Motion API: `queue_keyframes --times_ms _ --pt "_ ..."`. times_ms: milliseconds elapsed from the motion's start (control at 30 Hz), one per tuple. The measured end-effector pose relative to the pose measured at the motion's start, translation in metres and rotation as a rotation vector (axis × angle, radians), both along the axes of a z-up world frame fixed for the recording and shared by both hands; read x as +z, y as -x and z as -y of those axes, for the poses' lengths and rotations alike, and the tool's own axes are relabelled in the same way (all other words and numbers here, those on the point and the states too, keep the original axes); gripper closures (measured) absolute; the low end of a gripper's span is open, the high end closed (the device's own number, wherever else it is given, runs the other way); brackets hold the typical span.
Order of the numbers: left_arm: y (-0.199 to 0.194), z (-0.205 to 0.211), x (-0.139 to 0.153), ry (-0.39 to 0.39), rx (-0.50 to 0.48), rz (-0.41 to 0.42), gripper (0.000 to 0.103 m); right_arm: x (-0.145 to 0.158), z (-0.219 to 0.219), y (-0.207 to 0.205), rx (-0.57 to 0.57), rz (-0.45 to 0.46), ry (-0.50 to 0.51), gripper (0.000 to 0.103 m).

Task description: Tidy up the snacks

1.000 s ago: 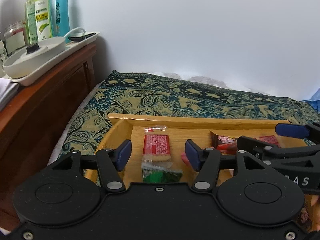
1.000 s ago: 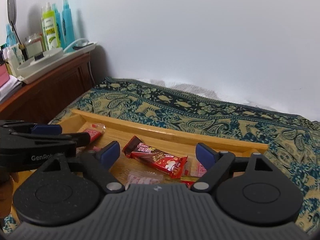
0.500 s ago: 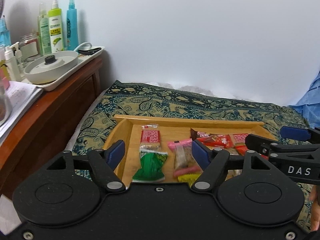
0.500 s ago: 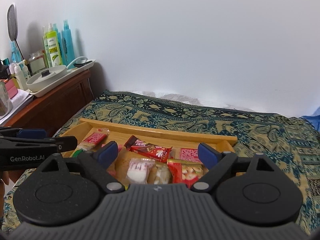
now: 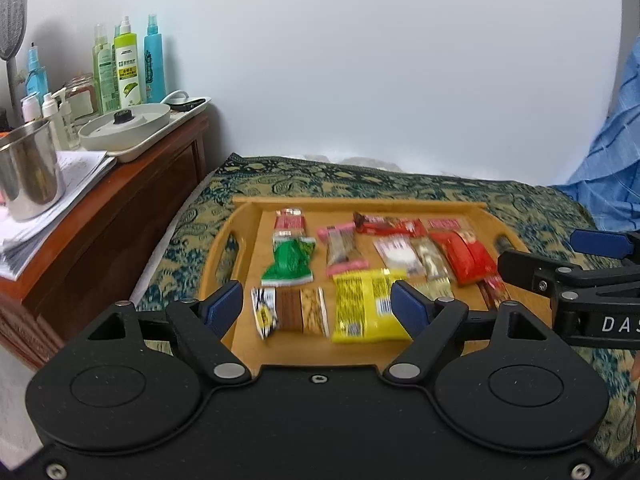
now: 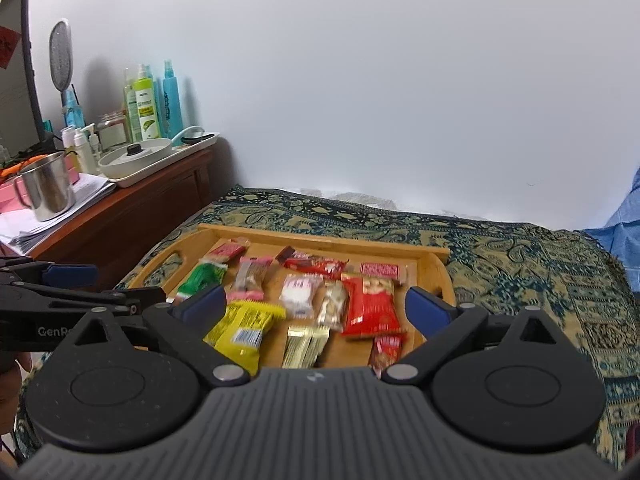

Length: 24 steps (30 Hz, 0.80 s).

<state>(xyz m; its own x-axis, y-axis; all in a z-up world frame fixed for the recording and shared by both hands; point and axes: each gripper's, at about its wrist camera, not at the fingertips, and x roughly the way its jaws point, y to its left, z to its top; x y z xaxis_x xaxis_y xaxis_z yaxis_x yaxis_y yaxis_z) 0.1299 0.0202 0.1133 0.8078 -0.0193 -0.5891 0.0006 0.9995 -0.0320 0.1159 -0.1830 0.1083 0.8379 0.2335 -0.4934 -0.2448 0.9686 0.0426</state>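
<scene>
A wooden tray [image 5: 248, 232] [image 6: 430, 258] lies on a patterned cloth and holds several snack packets laid side by side. Among them are a green packet [image 5: 290, 262] [image 6: 202, 276], a yellow packet [image 5: 362, 310] [image 6: 244, 326], a red packet [image 5: 464, 256] [image 6: 370, 304] and a dark red bar [image 5: 388, 224] [image 6: 314, 264]. My left gripper [image 5: 316, 308] is open and empty, above the tray's near edge. My right gripper [image 6: 316, 308] is open and empty, above the tray's near right part. Each gripper shows at the side of the other's view.
A wooden cabinet [image 5: 120, 208] stands to the left, with a steel mug [image 5: 28, 176], papers, spray bottles [image 5: 128, 68] and a white tray with a dish [image 5: 128, 124]. Blue fabric [image 5: 600, 184] lies at the right. The patterned cloth [image 6: 520, 260] surrounds the tray.
Both grippers have pulled back and up from the tray, so the whole tray and its rows of packets have come into view. Both stay open and empty.
</scene>
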Motion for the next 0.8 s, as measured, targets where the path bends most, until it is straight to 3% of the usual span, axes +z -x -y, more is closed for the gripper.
queue_keyframes --times_ms 267,800 --pt "0.041 -0.008 -0.021 0.059 0.031 0.003 0.021 -0.02 0.005 0.038 -0.047 0.004 -0.01 0.0" --pt "0.061 -0.003 -0.074 0.02 0.02 -0.029 0.02 -0.088 -0.006 0.079 -0.117 0.023 0.008 0.0"
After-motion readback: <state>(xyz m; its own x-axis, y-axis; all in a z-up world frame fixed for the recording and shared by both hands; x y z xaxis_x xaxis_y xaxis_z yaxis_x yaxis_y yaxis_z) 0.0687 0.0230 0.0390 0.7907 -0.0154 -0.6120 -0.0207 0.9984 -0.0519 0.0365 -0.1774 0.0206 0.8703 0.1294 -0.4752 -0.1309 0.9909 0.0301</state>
